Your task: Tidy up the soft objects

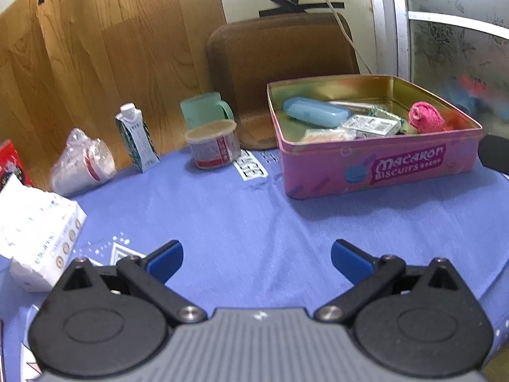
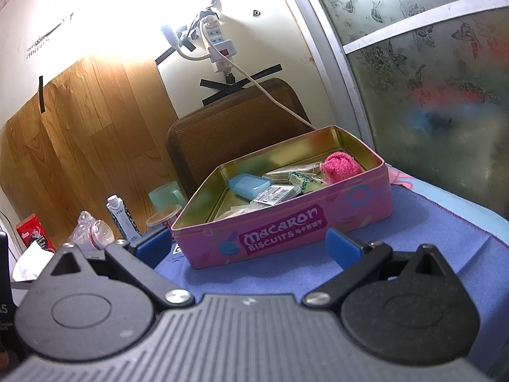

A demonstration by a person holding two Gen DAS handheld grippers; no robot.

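We are holding the left gripper (image 1: pixel 256 261) and the right gripper (image 2: pixel 249 248) with fingers spread wide and empty above the blue cloth (image 1: pixel 241 216), while the pink towel roll (image 1: pixel 425 117) is lying inside the open pink tin (image 1: pixel 381 165), at its far right corner.

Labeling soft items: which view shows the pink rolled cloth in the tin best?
Left wrist view: the pink rolled cloth sits in the far right corner of the pink biscuit tin, seen from above, larger, its knit texture visible. In the right wrist view the cloth is smaller, its lower part hidden by the tin wall.
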